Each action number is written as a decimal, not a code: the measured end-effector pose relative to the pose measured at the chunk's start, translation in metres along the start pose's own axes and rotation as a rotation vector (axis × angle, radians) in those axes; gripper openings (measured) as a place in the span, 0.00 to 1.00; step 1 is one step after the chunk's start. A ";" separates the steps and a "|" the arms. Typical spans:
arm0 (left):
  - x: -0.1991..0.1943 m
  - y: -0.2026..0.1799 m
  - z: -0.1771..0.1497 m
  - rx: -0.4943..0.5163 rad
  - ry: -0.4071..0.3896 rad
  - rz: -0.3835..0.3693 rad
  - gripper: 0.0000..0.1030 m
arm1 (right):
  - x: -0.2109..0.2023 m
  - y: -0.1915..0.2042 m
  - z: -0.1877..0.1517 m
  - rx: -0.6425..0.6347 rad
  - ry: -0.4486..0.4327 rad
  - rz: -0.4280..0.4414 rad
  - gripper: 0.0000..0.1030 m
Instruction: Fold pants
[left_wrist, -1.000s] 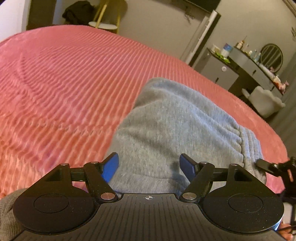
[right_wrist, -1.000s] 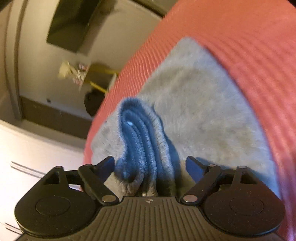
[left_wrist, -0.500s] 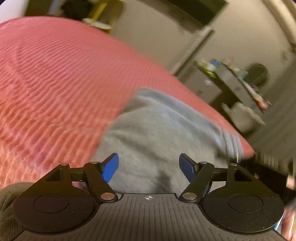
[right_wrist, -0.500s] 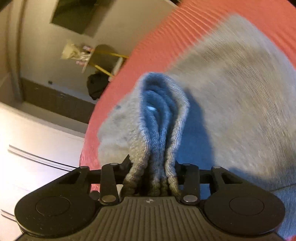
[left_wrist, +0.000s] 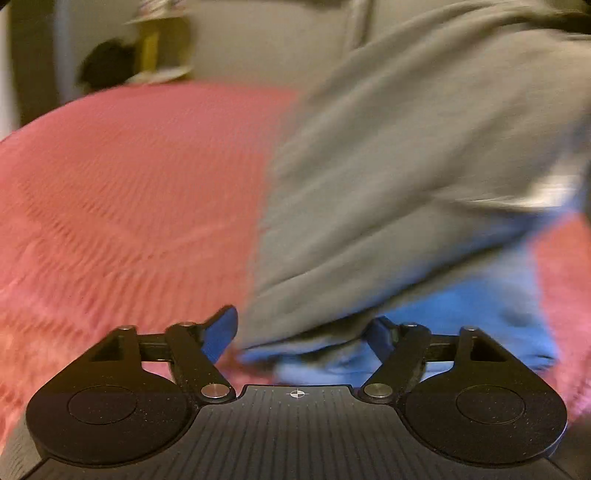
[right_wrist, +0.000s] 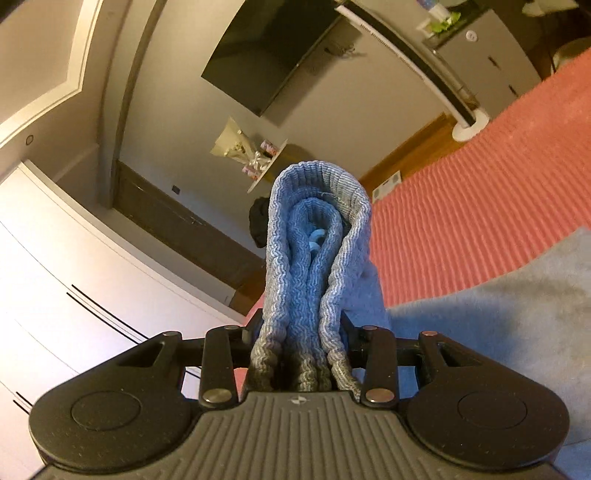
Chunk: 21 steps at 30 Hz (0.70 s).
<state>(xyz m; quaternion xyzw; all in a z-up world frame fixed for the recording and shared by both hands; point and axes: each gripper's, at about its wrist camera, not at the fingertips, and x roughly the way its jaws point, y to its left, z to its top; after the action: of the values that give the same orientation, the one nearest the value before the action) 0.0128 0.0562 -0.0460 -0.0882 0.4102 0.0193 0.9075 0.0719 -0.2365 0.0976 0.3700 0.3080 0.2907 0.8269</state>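
The grey pants (left_wrist: 406, 166) rise off the pink ribbed bedspread (left_wrist: 129, 192) in the blurred left wrist view, one end lifted up and to the right. My left gripper (left_wrist: 303, 332) is open, its blue pads on either side of the lower fabric edge. In the right wrist view my right gripper (right_wrist: 299, 332) is shut on the bunched ribbed waistband (right_wrist: 317, 236), which stands up between the fingers. The rest of the pants (right_wrist: 498, 314) hangs to the right above the bedspread (right_wrist: 480, 192).
A wall TV (right_wrist: 273, 62), a shelf with a bouquet (right_wrist: 247, 155), white wardrobe doors (right_wrist: 74, 266) and a grey dresser (right_wrist: 491, 59) stand beyond the bed. A yellow chair with dark clothing (left_wrist: 147, 55) stands past the far edge.
My right gripper closed on the waistband and lifted it off the bed. The pants now rise in front of the left gripper, which stayed open and moved lower to the fabric's edge.
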 end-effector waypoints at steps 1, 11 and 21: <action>0.005 0.004 0.001 -0.034 0.024 0.006 0.60 | -0.004 -0.003 0.000 0.016 -0.009 0.005 0.36; -0.004 0.026 0.002 -0.146 -0.029 -0.131 0.27 | -0.045 -0.065 -0.009 0.062 -0.061 -0.139 0.36; -0.044 0.019 0.014 0.028 0.046 -0.117 0.52 | -0.049 -0.121 -0.053 -0.117 -0.049 -0.642 0.53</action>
<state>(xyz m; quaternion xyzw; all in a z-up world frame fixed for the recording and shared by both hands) -0.0075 0.0792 -0.0070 -0.0999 0.4255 -0.0414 0.8985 0.0323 -0.3152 -0.0121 0.2129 0.3718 0.0234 0.9033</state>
